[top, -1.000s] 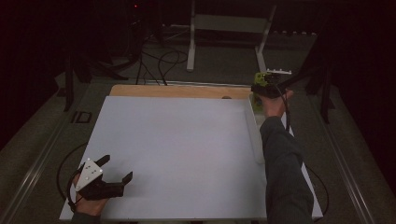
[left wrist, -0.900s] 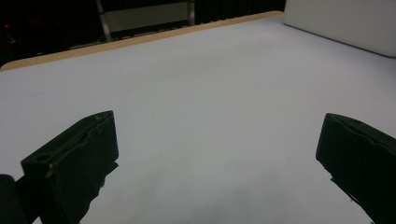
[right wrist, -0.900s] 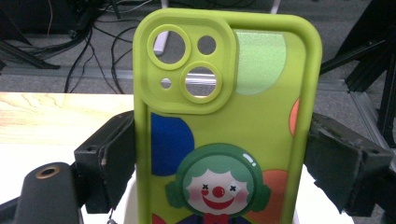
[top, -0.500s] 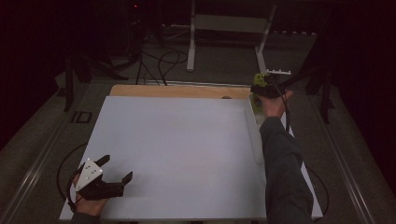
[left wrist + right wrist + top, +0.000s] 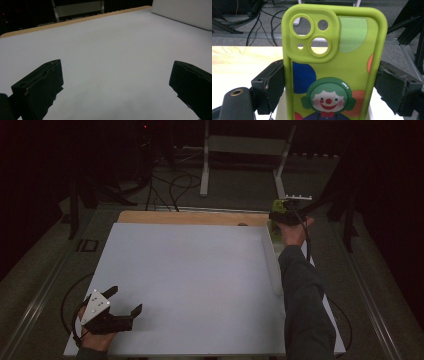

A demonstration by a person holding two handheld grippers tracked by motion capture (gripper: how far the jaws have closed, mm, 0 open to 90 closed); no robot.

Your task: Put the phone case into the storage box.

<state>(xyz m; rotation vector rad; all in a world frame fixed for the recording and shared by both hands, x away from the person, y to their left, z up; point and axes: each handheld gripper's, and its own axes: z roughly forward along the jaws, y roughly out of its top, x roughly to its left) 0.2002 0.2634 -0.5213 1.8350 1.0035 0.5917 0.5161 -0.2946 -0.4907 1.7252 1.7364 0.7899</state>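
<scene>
Case [image 5: 334, 65], lime-green phone shell with clown print, sits clamped by its 2 long edges between the right gripper [image 5: 334, 82] jaws, at 1 o'clock off the table [image 5: 190, 270] far corner. We judge it light, soft, flexible, empty camera cut-outs; hold mid-length on the side walls, gently. Left gripper [image 5: 122, 302] at 7 o'clock, jaws spread wide, nothing between them

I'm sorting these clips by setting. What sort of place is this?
Probably a lab or recording workspace, not a home: a bare white board covers the table, cables trail over the floor beyond it, and a metal stand sits in the dark background.
</scene>
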